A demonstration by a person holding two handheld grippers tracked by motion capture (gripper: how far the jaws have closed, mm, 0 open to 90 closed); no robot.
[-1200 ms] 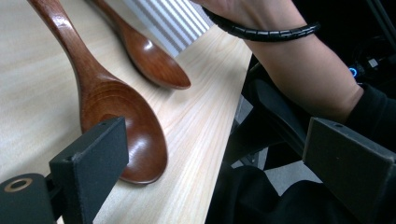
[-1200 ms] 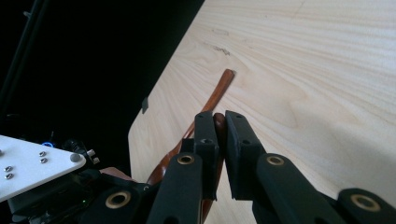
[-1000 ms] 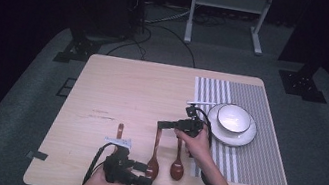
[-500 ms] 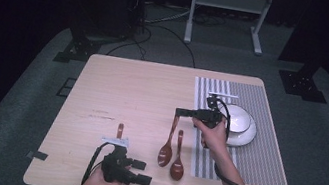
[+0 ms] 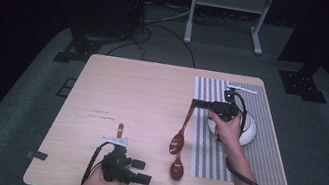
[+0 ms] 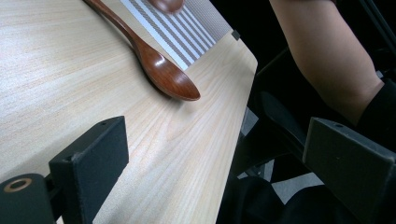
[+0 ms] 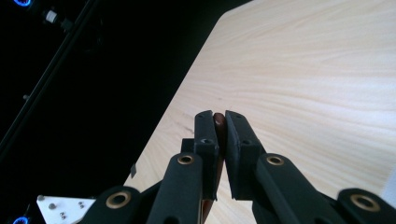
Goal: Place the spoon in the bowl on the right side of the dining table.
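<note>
One spoon point(image 5: 181, 131) handle pinched in right tongs point(image 5: 195, 103); left tongs point(image 5: 142, 171) agape

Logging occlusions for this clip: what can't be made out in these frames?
- White bowl, high view: the right gripper and hand cover most of it, so its contents are hidden.
- Held spoon, right gripper view: a sliver of handle shows between the jaws; the rest is hidden.
- Second spoon, left gripper view: handle cut off by the top edge.
- Small brown object, high view: too small to identify.
</note>
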